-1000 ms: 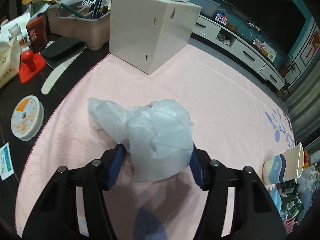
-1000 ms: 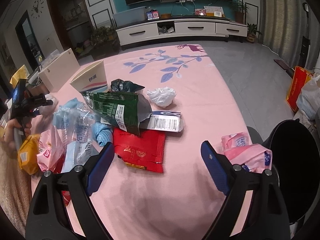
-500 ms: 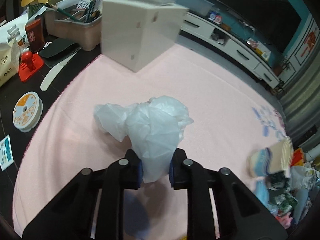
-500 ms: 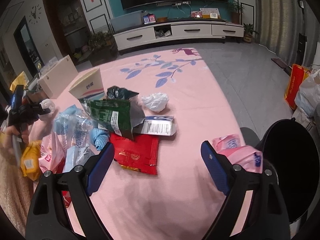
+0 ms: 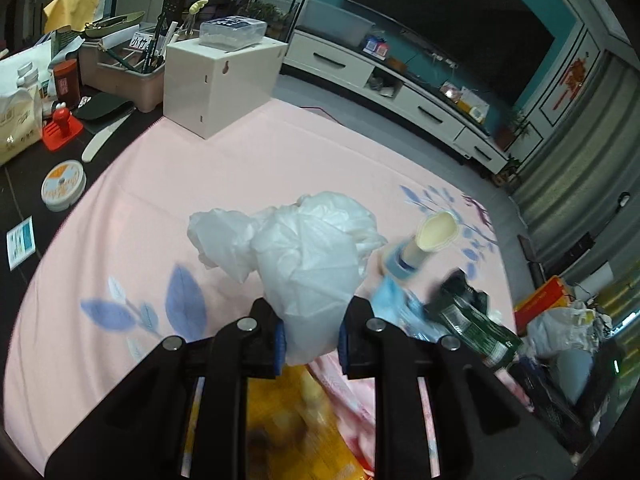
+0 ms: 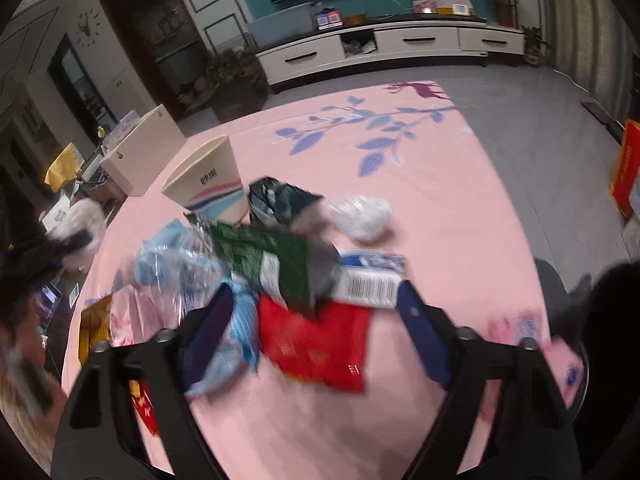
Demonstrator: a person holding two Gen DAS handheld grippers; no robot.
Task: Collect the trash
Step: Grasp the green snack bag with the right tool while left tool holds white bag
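Observation:
My left gripper (image 5: 311,342) is shut on a crumpled white plastic bag (image 5: 308,248) and holds it above the pink tablecloth (image 5: 280,152). My right gripper (image 6: 316,332) is open, low over a pile of trash: a red packet (image 6: 320,344), a green wrapper (image 6: 264,256), a barcode box (image 6: 368,280), a blue wrapper (image 6: 236,328), a paper cup (image 6: 212,188) and a white crumpled bag (image 6: 360,216). The cup (image 5: 424,240) and green wrapper (image 5: 468,312) also show in the left wrist view.
A white box (image 5: 220,80) and a pink tub of tools (image 5: 124,72) stand at the table's far left. A tape roll (image 5: 64,184) lies on the dark table edge. Pink packets (image 6: 524,332) lie at the right by a black bin (image 6: 612,320).
My left gripper closed on the white bag, lifted it and swung right toward the trash pile. My right gripper moved forward and down over the pile, still open.

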